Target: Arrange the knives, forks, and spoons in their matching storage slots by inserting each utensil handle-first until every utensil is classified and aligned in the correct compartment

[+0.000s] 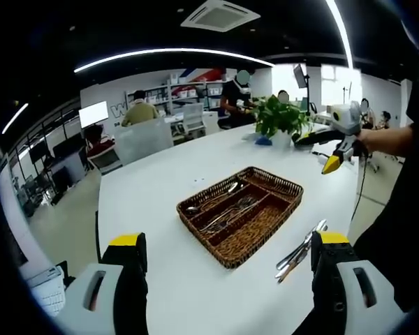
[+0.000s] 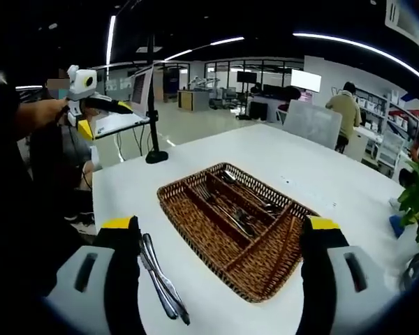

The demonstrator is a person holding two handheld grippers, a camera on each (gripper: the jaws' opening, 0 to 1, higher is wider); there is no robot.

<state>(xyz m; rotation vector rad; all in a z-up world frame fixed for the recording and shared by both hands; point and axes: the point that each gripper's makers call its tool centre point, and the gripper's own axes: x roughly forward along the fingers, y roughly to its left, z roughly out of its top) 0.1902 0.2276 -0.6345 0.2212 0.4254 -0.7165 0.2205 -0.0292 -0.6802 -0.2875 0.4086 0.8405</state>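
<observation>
The loose knives (image 2: 162, 283) on the table (image 2: 314, 174) — thin, stiff, slippery steel just beside the right gripper (image 2: 220, 269)'s left jaw — want a mid-handle pinch; both the right and left gripper (image 1: 227, 283) jaws stand wide open, empty.

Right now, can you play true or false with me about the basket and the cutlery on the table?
1. The basket sits on a white table. True.
2. The basket has nothing in it. False: some cutlery already lies in its slots.
3. A few loose utensils lie on the table beside the basket. True.
4. The right gripper is holding a spoon. False: its jaws stand wide apart with nothing between them.
5. A green plant stands on the table. True.
</observation>
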